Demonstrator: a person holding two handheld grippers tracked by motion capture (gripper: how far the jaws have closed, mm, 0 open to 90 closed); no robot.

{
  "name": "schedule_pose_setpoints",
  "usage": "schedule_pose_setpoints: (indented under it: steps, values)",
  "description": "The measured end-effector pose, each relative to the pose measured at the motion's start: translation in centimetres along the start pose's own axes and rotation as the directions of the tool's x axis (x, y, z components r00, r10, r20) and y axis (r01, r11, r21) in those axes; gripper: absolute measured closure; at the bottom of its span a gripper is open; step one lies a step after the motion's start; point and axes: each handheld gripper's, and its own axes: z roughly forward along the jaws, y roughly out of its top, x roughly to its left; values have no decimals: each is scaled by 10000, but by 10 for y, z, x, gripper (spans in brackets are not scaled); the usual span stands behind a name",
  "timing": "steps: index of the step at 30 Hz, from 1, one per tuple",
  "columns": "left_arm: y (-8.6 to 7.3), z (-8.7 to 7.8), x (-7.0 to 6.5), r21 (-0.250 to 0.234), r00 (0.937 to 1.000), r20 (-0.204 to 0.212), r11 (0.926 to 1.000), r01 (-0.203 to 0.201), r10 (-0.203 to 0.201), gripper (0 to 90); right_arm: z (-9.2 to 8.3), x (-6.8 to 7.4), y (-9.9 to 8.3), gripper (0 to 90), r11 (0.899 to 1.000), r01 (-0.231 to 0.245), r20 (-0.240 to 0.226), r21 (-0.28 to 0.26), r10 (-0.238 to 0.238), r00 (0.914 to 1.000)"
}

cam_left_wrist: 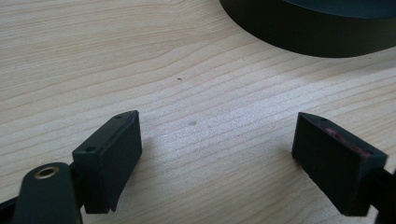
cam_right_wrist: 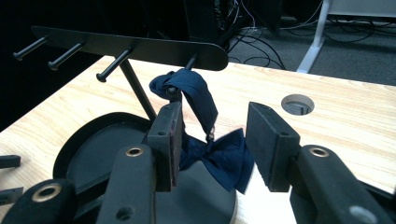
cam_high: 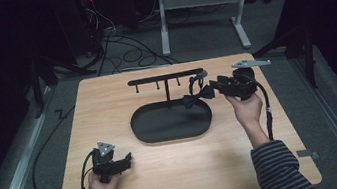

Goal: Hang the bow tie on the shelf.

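A dark blue bow tie [cam_right_wrist: 219, 158] hangs by its strap [cam_right_wrist: 196, 91] from the rightmost peg of a black rack [cam_right_wrist: 140, 46], just above the rack's oval base [cam_high: 171, 124]. In the high view the bow tie [cam_high: 191, 100] dangles at the right end of the rack's bar [cam_high: 166, 77]. My right gripper [cam_right_wrist: 215, 112] is open, its jaws on either side of the bow tie with a clear gap on the right side. From above, that right gripper [cam_high: 209, 91] points left at the tie. My left gripper [cam_high: 125, 161] rests open near the table's front left, with only bare wood between its jaws [cam_left_wrist: 217, 126].
The wooden table [cam_high: 180, 184] has a round cable hole [cam_right_wrist: 298, 103] near its far right corner. The base's black wall [cam_left_wrist: 303, 32] lies ahead of the left gripper. Three other pegs [cam_right_wrist: 114, 63] on the rack are bare. Cables and a desk frame [cam_high: 163, 19] lie on the floor behind.
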Motion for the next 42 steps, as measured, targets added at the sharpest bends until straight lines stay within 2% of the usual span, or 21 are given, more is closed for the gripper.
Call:
schedule_pose_setpoints:
  steps: [42]
  values:
    - [0, 0, 0, -7, 10000, -9, 10000, 1, -1, 163, -43, -13, -24, 565, 9997, -200, -102, -156, 199, 9998]
